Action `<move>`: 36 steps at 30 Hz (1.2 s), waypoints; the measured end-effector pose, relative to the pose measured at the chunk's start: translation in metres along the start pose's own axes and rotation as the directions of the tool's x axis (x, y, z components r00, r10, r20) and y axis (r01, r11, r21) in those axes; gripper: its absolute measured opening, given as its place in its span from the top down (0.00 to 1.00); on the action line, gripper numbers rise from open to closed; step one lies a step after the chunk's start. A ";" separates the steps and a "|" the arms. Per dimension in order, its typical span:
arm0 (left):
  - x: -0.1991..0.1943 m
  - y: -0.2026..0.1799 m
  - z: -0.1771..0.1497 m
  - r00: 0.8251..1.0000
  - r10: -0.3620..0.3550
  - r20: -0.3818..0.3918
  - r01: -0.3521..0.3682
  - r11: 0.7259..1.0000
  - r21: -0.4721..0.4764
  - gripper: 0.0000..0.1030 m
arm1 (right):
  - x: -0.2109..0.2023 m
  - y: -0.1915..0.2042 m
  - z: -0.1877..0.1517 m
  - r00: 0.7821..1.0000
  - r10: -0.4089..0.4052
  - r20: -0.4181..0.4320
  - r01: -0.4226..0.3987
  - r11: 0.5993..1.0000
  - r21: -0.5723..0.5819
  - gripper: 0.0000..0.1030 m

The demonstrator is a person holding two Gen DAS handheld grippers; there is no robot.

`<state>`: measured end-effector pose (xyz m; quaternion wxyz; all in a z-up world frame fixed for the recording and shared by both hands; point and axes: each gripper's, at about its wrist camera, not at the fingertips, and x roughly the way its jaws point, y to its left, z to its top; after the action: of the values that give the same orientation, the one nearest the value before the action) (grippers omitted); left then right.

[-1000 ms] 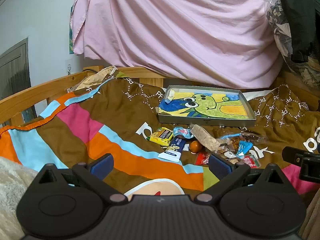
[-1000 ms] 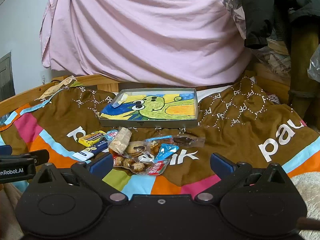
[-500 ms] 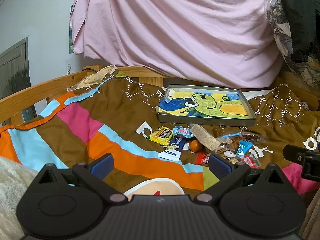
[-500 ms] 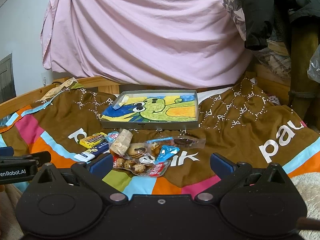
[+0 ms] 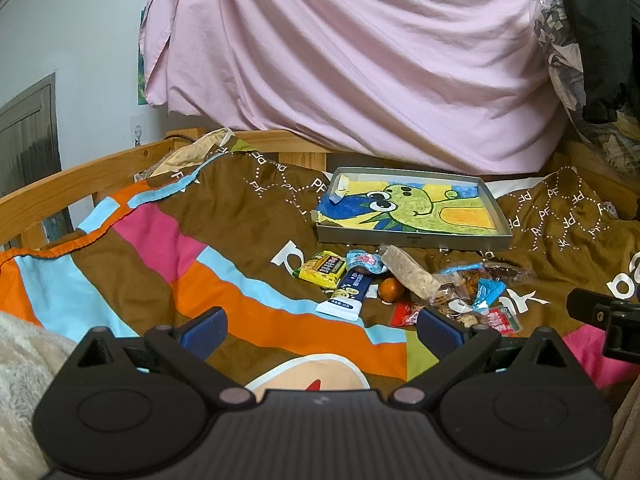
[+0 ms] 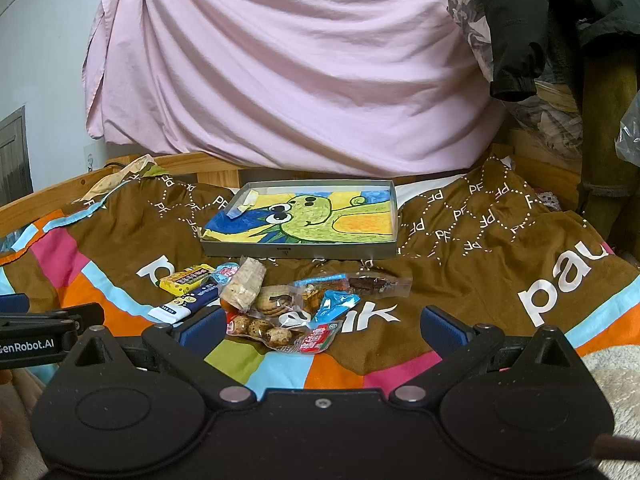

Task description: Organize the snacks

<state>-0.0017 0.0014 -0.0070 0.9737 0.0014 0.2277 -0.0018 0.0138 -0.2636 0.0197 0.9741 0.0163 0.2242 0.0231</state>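
Observation:
A pile of wrapped snacks (image 5: 404, 284) lies on the brown patterned blanket (image 5: 240, 224), in front of a shallow grey tray (image 5: 412, 238) with a green cartoon drawing inside. The pile holds a yellow pack (image 5: 322, 270), a blue-and-white tube (image 5: 350, 294), a grain bar (image 5: 408, 276), a small orange ball (image 5: 391, 289), cookie packs (image 6: 260, 326) and blue wrappers (image 6: 334, 306). My left gripper (image 5: 320, 328) is open and empty, short of the pile. My right gripper (image 6: 322, 326) is open and empty, its left finger (image 6: 200, 326) close to the pile's near edge.
A wooden bed rail (image 5: 80, 176) runs along the left and back. A pink sheet (image 5: 360, 60) hangs behind the tray. Dark clothes and bags (image 6: 540, 28) hang at the right. A fuzzy cream blanket (image 6: 616, 380) lies at the near right.
The right gripper has moved slightly forward toward the snack pile, which now sits lower and closer in its view. The left gripper has barely moved. Both stay open.

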 end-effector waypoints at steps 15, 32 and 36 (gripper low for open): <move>0.003 0.001 0.001 1.000 0.002 -0.021 -0.002 1.000 0.000 0.00 | 0.000 0.000 0.000 1.000 -0.001 -0.001 0.001 1.000 0.000 0.01; 0.027 0.009 0.025 0.987 -0.050 -0.154 0.038 0.996 -0.080 0.00 | 0.027 0.005 0.013 0.988 0.042 -0.152 -0.044 0.999 -0.005 0.01; 0.039 0.011 0.032 0.980 -0.057 -0.193 0.038 0.994 -0.102 0.00 | 0.038 0.003 0.018 0.983 0.054 -0.178 -0.054 0.999 0.008 0.01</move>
<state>0.0471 0.0125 0.0044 0.9453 -0.0514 0.3219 -0.0140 0.0556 -0.2592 0.0197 0.9492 0.0217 0.3097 0.0506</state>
